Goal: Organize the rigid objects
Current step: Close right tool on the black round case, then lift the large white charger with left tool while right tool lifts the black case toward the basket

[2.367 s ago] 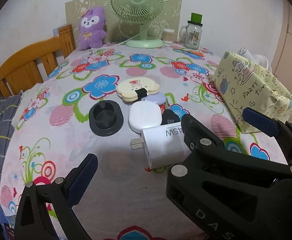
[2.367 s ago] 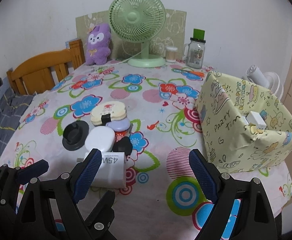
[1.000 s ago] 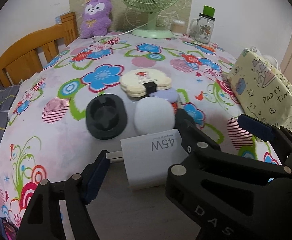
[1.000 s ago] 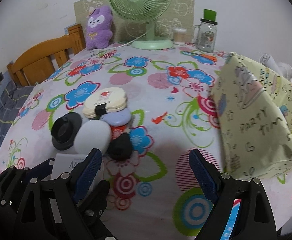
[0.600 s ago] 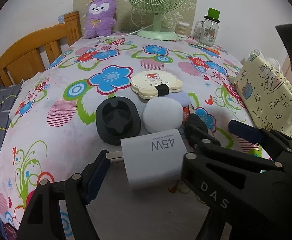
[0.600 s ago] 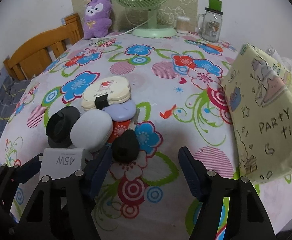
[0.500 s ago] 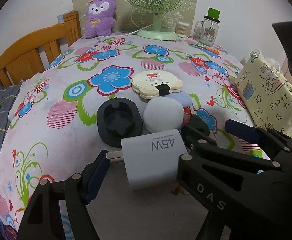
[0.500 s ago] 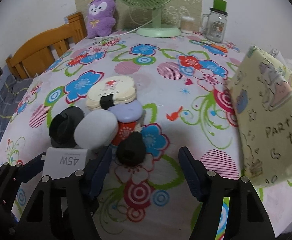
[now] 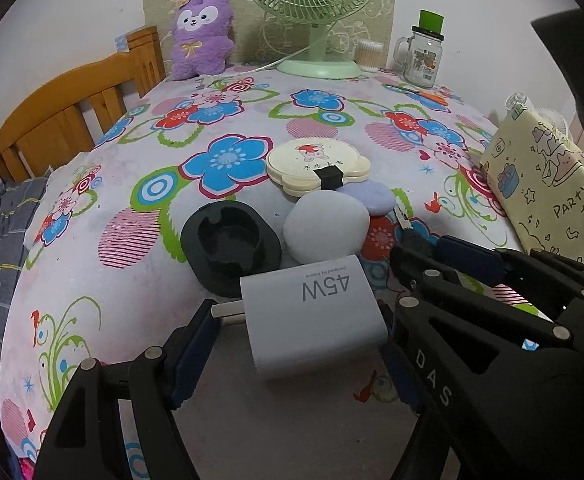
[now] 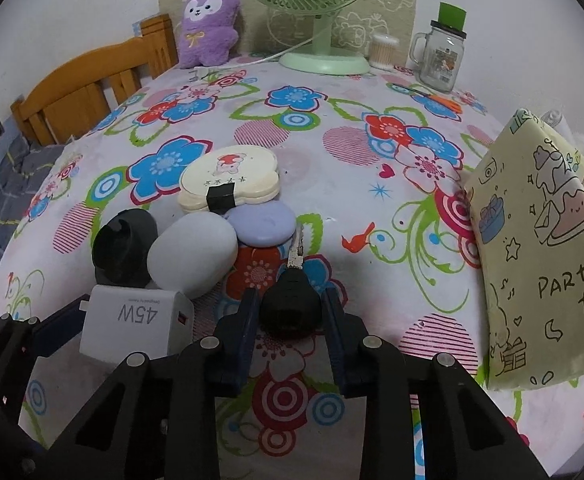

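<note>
Near the front edge of the bench, the right gripper (image 10: 290,316) has its jaws closed on the black key (image 10: 290,308). The left gripper (image 9: 303,332) holds the white charger (image 9: 311,316) between half-open jaws.

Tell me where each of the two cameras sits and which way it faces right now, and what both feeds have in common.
Left wrist: sits on the left gripper, looking down along its fingers at the white charger gripped between them; the right gripper crosses the right side.
Right wrist: sits on the right gripper, angled down at the black car key clamped between its pads; the left gripper's frame shows lower left.
Shared: charger, white oval case, black round holder, green fan, floral tablecloth.
</note>
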Motion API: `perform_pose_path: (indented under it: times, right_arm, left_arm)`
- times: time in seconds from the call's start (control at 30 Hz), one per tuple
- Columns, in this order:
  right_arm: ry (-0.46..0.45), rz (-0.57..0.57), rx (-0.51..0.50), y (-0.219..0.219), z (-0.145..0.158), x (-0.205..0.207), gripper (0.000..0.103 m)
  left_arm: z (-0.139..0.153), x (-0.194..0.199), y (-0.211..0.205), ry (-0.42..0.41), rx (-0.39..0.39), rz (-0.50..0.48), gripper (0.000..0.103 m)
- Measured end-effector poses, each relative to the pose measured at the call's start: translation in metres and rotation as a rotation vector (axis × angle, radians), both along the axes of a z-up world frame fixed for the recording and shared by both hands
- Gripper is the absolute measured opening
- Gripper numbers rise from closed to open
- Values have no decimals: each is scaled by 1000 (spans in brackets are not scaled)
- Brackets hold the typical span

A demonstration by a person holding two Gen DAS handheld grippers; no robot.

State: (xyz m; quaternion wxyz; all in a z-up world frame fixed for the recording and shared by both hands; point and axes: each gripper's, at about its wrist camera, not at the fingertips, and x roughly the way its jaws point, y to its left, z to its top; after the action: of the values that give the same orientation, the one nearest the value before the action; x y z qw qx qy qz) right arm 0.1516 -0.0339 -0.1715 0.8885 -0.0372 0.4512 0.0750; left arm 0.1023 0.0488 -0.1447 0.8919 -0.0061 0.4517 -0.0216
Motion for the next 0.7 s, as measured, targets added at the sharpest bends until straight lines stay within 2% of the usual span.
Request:
perform_pose_path:
  times: [0.37, 0.7]
  right_arm:
    - [-4, -29, 24, -17, 8, -15, 34]
    - [-45, -51, 48, -33, 23, -32, 34]
  left_arm:
    - [7, -9, -15, -11, -13, -23, 79]
    - [21, -23, -30, -44, -8, -44, 78]
